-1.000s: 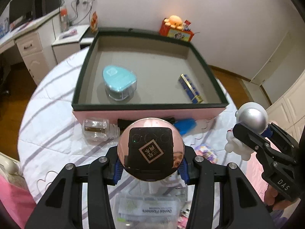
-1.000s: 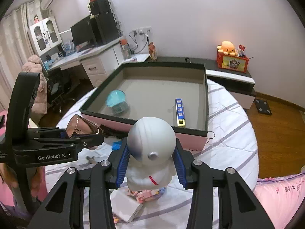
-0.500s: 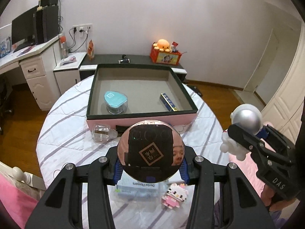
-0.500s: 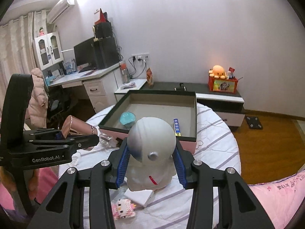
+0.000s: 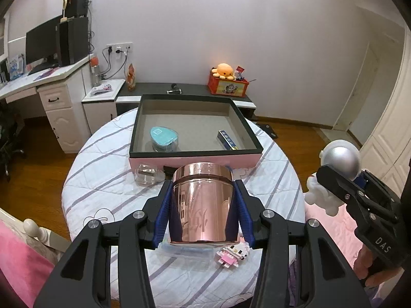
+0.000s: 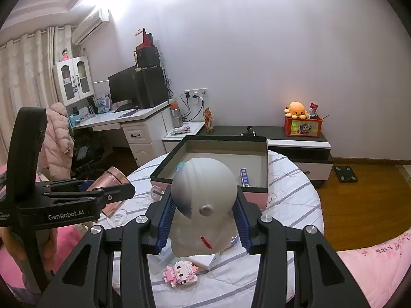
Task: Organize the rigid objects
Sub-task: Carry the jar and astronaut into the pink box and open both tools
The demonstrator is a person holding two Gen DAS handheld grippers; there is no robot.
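Both grippers are now higher and farther back from the box (image 5: pixel 195 155) than one second ago, when it filled most of the left wrist view; now the whole round table (image 5: pixel 102 179) is visible under them. Also the cup (image 5: pixel 203 202) has turned: earlier its shiny round end faced the camera, now its side is seen and it stands almost upright.

The left gripper (image 5: pixel 203 205) is closed on the cup, with the blue pads pressing both sides. The right gripper (image 6: pixel 204 210) is closed on the astronaut (image 6: pixel 203 205), holding it at the helmet. Both things are in the air above the near part of the table, not yet over the box. Inside the box lie a teal case (image 5: pixel 164 138) at the left and a blue bar (image 5: pixel 227 140) at the right, with free floor between them.

I think the next step is to bring both things forward and put them into the box. The cup is smooth and narrower at one end, so it may slip from the pads if the grip becomes weaker. The helmet is round, so the astronaut can rotate or fall out. The two grippers are near each other and could collide over the box. Coming down too low could also hit the toy (image 5: pixel 231 254) or the jar (image 5: pixel 147 177) on the table.
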